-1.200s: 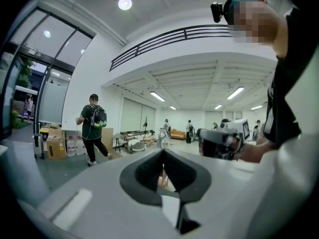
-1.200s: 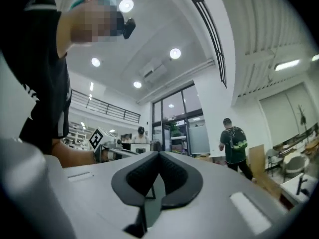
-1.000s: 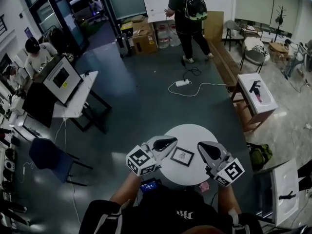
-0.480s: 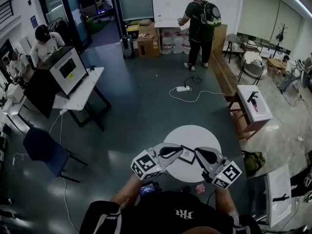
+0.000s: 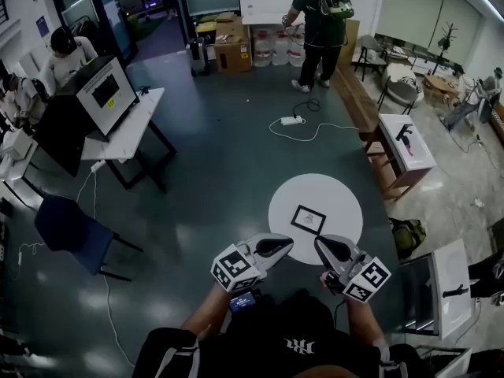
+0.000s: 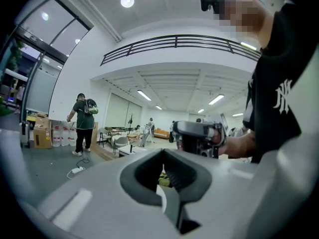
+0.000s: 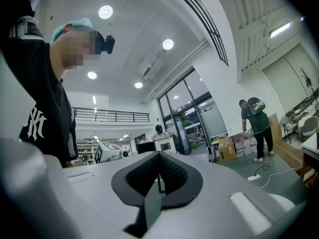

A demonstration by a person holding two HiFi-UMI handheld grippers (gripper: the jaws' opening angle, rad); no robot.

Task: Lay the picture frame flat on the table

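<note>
Seen from above, a small black picture frame (image 5: 308, 220) lies flat, picture side up, near the middle of a round white table (image 5: 342, 191). Judging by this, the task looks finished, with nothing left to lay down. Both tools hover at the table's six o'clock edge, apart from the frame, which sits at twelve o'clock from them. The left gripper (image 5: 280, 245) has its jaws pressed together with nothing between them. The right gripper (image 5: 322, 245) is likewise closed and empty.
</note>
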